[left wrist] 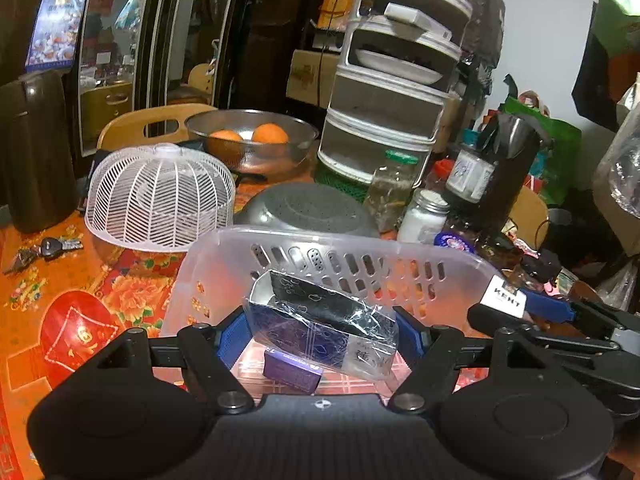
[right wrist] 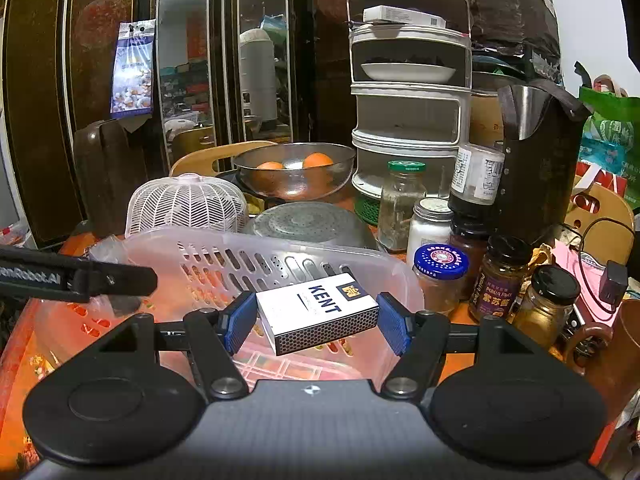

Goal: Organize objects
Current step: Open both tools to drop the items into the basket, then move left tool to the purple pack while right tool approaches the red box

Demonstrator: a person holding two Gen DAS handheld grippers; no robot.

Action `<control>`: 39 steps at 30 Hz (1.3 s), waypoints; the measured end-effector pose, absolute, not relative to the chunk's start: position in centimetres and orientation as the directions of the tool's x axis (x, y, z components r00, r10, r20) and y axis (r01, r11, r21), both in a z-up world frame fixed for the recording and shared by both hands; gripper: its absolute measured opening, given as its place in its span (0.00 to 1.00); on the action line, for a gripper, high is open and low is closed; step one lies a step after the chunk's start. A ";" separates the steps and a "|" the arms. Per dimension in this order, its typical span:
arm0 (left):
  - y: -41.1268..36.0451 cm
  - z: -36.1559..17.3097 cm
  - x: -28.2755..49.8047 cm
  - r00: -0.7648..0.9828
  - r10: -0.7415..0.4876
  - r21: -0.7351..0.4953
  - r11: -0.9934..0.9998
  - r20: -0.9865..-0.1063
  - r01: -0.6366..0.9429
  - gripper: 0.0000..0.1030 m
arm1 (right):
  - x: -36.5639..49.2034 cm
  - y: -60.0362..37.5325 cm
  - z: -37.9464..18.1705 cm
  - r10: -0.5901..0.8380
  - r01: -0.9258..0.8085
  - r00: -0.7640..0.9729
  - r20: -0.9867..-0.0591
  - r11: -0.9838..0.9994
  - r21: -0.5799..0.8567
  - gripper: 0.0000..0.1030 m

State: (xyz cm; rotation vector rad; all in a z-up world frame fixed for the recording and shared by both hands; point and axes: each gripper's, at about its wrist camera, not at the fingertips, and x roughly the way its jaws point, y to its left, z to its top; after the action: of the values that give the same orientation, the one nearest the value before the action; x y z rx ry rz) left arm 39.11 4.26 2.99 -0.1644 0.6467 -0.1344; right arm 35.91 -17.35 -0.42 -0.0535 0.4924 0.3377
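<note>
Gripping Kent matchbox (right wrist: 317, 313) between blue pads, right hand-held gripper (right wrist: 316, 322) over plastic basket (right wrist: 208, 254). Left hand-held gripper (left wrist: 318, 334) clamped on crinkled dark packet (left wrist: 320, 320) above same basket; purple box (left wrist: 292, 374) at packet's 6 o'clock.

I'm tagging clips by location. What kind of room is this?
Probably a cluttered home dining or kitchen table: a bowl of oranges, condiment jars, a mesh food cover and a chair.

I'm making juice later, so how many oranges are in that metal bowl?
2, in the metal bowl behind the white dome cover: one orange on the left, another on the right. More may be hidden below the rim.
</note>
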 end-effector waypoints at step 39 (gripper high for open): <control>2.1 -6.9 21.0 0.795 -0.227 -0.189 0.971 -0.563 0.143 0.99 | 21.6 -24.7 -9.4 0.369 -0.287 0.826 -0.427 0.926 0.245 1.00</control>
State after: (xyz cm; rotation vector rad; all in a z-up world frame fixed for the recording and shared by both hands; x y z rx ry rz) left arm 20.96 2.10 -6.88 -0.1398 0.6216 -0.1994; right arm 21.58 -24.72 -9.37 0.1733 0.4869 0.3501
